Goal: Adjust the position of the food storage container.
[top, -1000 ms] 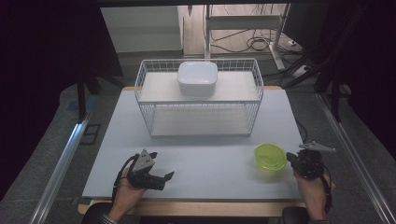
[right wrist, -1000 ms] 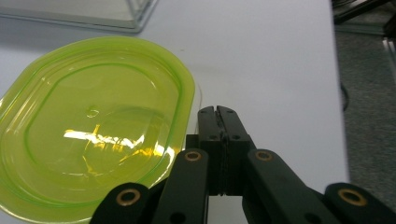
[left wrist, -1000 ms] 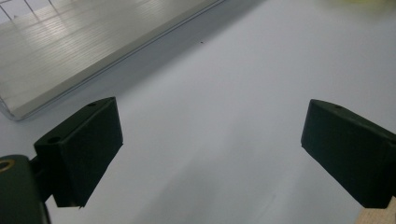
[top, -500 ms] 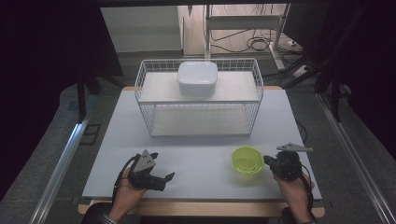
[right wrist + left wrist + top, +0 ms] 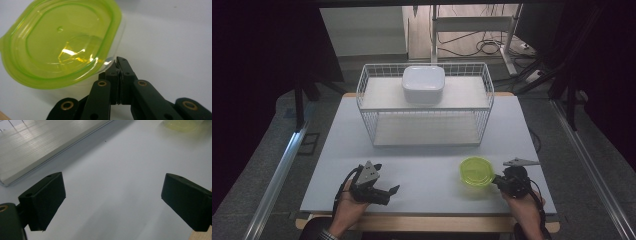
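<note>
Pinching green bowl (image 5: 60, 42) rim, R gripper (image 5: 117, 65) clamped; L gripper (image 5: 112, 200) wide, empty; white dish (image 5: 423, 84) atop basket (image 5: 367, 107).

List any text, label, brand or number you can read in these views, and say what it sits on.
None can be read.
Translucent green plastic container: no print; an embossed mark on its lid is too small to make out.
White rounded-square lidded box on the white wire shelf rack: plain.
Black jaws of the left gripper and right gripper: unmarked.
</note>
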Tool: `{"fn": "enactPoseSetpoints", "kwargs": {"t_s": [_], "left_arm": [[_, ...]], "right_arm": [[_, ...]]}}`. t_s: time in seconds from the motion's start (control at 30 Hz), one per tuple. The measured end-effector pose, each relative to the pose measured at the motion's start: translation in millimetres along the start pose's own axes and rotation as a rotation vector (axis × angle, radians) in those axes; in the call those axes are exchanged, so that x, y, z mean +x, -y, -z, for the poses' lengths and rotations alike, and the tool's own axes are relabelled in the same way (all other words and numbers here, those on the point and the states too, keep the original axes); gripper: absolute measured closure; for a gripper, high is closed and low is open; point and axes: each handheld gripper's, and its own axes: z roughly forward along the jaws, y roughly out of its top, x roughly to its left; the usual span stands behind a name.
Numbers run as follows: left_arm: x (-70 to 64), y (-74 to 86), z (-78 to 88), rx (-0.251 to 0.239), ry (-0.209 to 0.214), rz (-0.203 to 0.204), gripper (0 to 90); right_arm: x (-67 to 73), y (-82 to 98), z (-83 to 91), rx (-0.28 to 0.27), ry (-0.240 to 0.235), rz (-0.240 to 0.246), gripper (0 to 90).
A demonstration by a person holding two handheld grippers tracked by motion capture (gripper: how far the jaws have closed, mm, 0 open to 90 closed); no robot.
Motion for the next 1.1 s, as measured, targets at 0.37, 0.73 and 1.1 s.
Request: {"fn": "enactPoseSetpoints", "kwargs": {"t_s": [0.37, 0.73, 1.1], "left_arm": [[-1.6, -0.3, -1.8, 0.008, 0.003, -0.009, 5.2], [-2.3, -0.5, -3.3, 0.018, 0.005, -0.019, 5.2], [-3.2, -0.6, -4.3, 0.022, 0.007, -0.024, 5.2]], "right_arm": [[18.3, -7.8, -13.9, 0.004, -0.099, 0.026, 87.0], [45.7, -26.5, -37.2, 0.004, -0.181, 0.085, 86.4], [77.0, -47.7, -68.1, 0.028, -0.251, 0.151, 86.5]]}}
